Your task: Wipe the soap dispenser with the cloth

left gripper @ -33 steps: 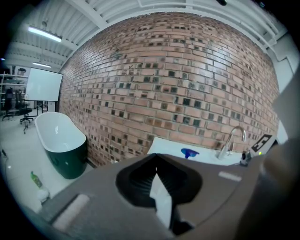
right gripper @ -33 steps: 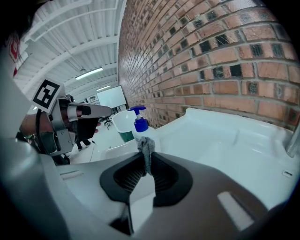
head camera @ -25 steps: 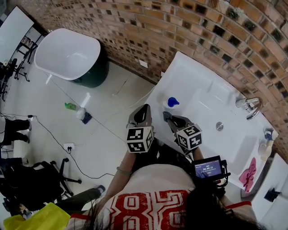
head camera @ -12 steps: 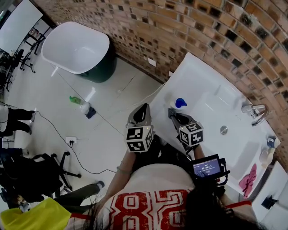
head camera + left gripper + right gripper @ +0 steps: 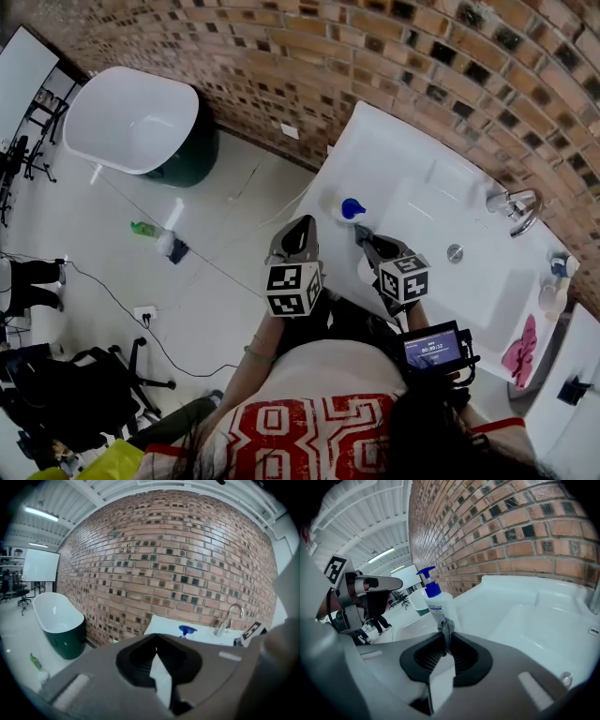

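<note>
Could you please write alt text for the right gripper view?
The right gripper is shut on a grey cloth, just before a blue-topped soap dispenser standing on a white sink by a brick wall.

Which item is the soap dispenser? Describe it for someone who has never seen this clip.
Find the white washbasin against the brick wall. At its left end in the head view, far from the tap, stands the soap dispenser. It is a white bottle with a blue pump head, standing alone there, unlike the small bottles past the tap.
</note>
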The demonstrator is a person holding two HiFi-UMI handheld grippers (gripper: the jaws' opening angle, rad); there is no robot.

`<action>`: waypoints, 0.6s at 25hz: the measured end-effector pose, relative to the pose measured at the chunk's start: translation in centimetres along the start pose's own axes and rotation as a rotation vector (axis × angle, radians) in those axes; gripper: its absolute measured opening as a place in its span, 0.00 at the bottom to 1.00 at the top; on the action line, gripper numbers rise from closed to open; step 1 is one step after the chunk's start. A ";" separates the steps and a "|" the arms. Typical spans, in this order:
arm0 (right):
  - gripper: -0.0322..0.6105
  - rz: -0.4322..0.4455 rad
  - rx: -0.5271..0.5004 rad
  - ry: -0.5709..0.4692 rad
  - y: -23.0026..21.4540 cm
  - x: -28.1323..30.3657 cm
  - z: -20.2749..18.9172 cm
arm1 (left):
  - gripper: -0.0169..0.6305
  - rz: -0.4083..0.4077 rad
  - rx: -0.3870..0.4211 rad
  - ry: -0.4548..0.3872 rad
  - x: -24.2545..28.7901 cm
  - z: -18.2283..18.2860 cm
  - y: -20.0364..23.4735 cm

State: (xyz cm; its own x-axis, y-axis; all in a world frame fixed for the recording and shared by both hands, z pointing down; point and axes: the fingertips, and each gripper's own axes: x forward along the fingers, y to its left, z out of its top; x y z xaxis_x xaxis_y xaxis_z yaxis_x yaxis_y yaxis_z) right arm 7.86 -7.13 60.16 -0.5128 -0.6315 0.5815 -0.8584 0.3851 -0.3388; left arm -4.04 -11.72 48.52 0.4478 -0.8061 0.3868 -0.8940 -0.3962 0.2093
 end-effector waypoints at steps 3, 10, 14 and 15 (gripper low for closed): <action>0.12 -0.016 0.010 -0.010 -0.6 -0.6 0.1 | 0.03 -0.020 0.008 0.000 0.4 0.0 -0.8; 0.12 0.060 -0.041 0.019 2.1 0.6 -0.4 | 0.03 -0.026 0.010 0.003 0.3 -0.2 -0.8; 0.12 0.115 -0.089 0.048 3.9 2.3 -0.5 | 0.03 -0.058 0.041 0.014 -0.1 -0.5 -0.9; 0.12 0.125 -0.098 0.055 4.2 2.7 -0.5 | 0.03 -0.068 0.055 0.017 -0.2 -0.6 -1.0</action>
State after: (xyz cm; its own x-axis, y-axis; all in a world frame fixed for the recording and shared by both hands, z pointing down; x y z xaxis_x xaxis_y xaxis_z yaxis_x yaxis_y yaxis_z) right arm 2.87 -6.87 60.65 -0.6122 -0.5378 0.5796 -0.7813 0.5241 -0.3389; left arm -3.24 -10.86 48.81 0.5071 -0.7691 0.3890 -0.8609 -0.4734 0.1862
